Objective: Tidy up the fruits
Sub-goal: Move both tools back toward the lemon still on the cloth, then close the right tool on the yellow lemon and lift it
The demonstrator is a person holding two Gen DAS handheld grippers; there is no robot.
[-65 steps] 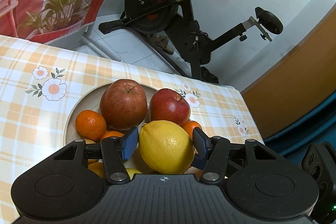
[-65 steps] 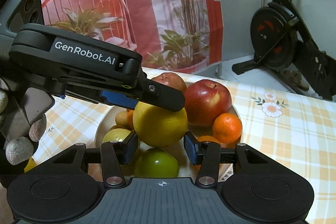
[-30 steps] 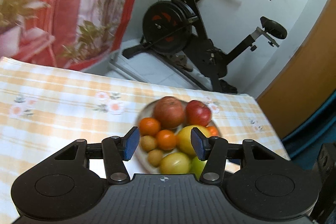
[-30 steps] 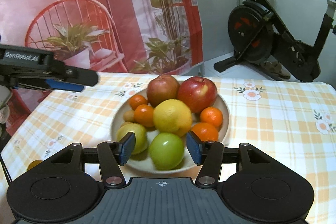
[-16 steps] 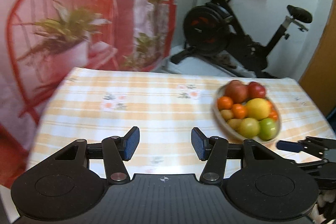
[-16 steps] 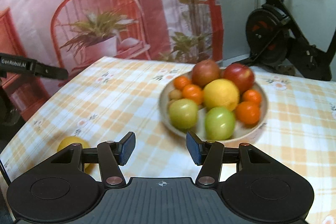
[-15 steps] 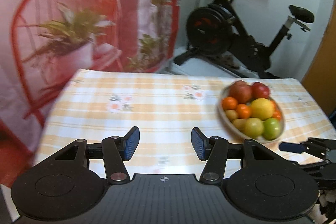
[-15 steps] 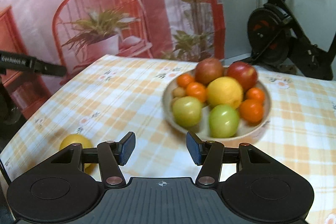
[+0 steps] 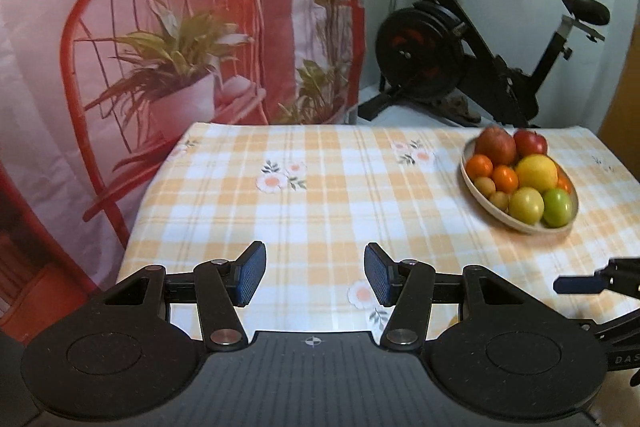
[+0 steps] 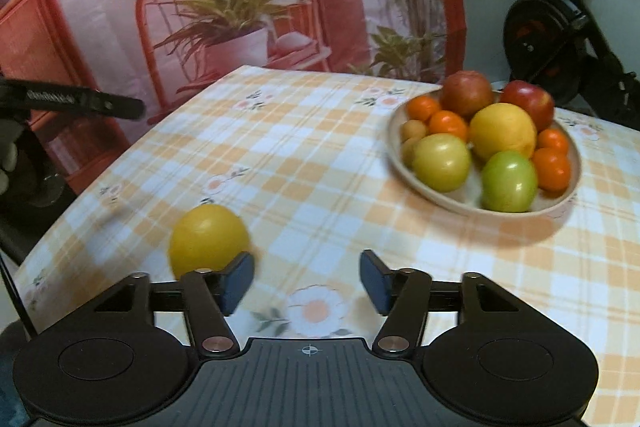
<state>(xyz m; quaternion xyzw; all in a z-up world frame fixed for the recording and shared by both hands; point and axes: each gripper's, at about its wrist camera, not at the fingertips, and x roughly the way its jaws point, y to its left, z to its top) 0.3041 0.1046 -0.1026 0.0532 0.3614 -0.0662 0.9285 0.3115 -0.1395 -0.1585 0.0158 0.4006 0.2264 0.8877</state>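
yellow fruit (image 10: 208, 239): alone on the checked tablecloth (image 10: 320, 163), well apart from the bowl (image 10: 568, 199), probably next to collect
bowl: piled with apples, oranges, green fruit; little room
right gripper (image 10: 307, 283): jaws just widened, nothing between, fruit beside left pad, lining up
left gripper (image 9: 312, 279): open, empty, over bare cloth

One bowl (image 10: 573, 169), two lemons (image 10: 208, 239)
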